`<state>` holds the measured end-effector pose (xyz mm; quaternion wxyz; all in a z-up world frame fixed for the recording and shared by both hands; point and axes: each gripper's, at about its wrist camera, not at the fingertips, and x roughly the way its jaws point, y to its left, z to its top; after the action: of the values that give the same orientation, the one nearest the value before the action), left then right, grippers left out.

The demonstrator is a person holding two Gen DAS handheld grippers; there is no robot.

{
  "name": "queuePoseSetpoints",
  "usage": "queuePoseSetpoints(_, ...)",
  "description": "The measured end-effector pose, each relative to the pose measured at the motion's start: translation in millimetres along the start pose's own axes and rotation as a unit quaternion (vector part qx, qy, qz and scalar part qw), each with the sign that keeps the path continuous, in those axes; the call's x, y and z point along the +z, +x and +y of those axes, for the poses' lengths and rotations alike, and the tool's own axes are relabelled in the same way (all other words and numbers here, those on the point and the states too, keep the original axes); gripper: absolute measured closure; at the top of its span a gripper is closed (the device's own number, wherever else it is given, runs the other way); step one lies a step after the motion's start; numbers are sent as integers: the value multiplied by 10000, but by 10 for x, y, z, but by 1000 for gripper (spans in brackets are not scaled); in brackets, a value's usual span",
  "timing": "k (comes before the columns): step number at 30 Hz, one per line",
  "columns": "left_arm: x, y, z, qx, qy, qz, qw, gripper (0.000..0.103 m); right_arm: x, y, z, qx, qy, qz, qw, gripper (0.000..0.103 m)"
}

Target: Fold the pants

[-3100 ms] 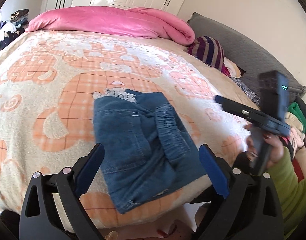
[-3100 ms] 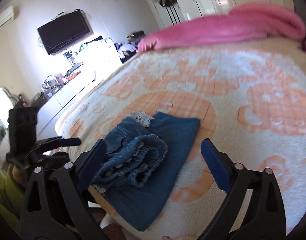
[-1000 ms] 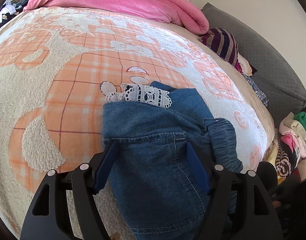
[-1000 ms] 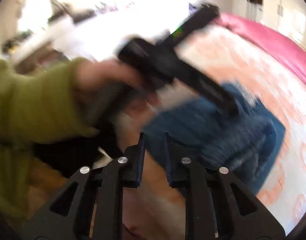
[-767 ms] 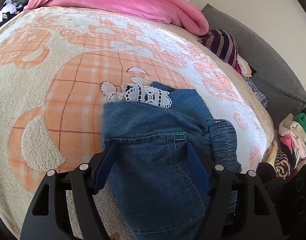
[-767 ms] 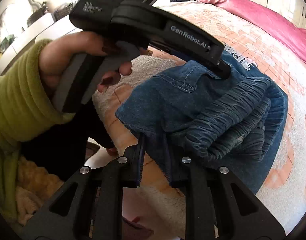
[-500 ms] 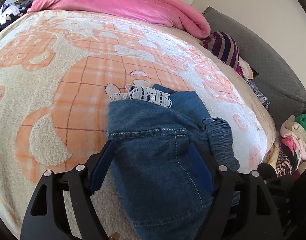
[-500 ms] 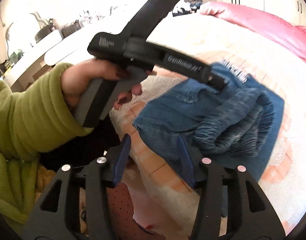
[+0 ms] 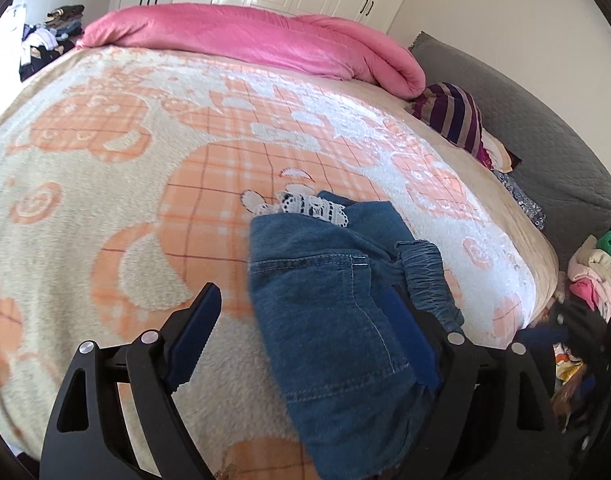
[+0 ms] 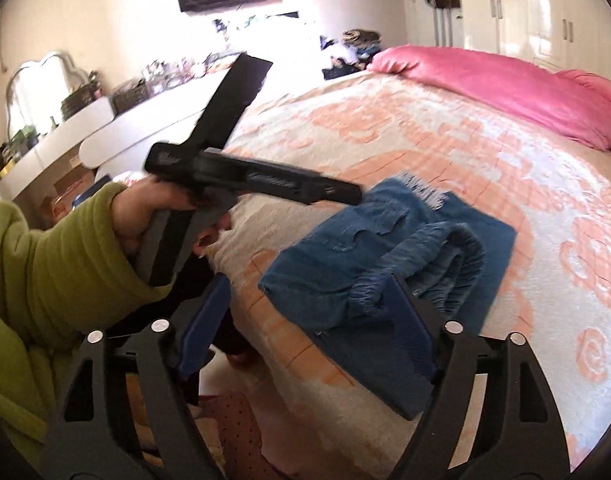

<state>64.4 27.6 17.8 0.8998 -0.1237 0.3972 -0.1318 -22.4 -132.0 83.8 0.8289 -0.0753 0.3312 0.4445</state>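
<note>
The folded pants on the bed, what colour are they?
The pants are blue denim, with white lace trim at the far edge; the left wrist view shows this best.

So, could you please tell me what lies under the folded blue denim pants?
The folded blue denim pants rest on the orange-and-cream fleece blanket; white lace trim peeks out. Inner layers are hidden.

Black tongs point(image 9: 301, 336), blue pads; green sleeve point(image 10: 57, 264)

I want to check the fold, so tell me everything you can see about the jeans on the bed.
The jeans are blue denim, folded into a compact bundle near the bed's front edge, lying on the orange-patterned blanket. A stitched pocket faces up, the gathered elastic waistband is bunched along one side, and white lace trim pokes out at the far end. Nothing grips them.
</note>
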Motion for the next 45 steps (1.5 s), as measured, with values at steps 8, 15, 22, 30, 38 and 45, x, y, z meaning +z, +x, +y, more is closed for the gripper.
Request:
queuePoseSetpoints(8,-16,-287,-147,13,182,-234,9996,15,68,-138,-143,-589,394,-387,9967,12)
queuePoseSetpoints(15,-15,-444,-251,45,289,-381,9988,5,20,-210,-201,-847,530,-530,9936,9)
queuePoseSetpoints(22,-64,-480,-295,74,345,-382,9986,5,-21,-250,-339,-1176,845,-600,9876,9)
queuePoseSetpoints(30,-122,-281,-235,174,246,-159,9994,5,-140,-104,-664,-1518,1380,-280,9783,9)
queuePoseSetpoints(38,-195,178,-117,62,-25,227,9997,5,-287,393,-1128,-947,2144,347,9715,39)
queuePoseSetpoints(45,-206,522,-43,-142,-316,494,9982,6,-306,695,-1365,-513,2532,605,9641,40)
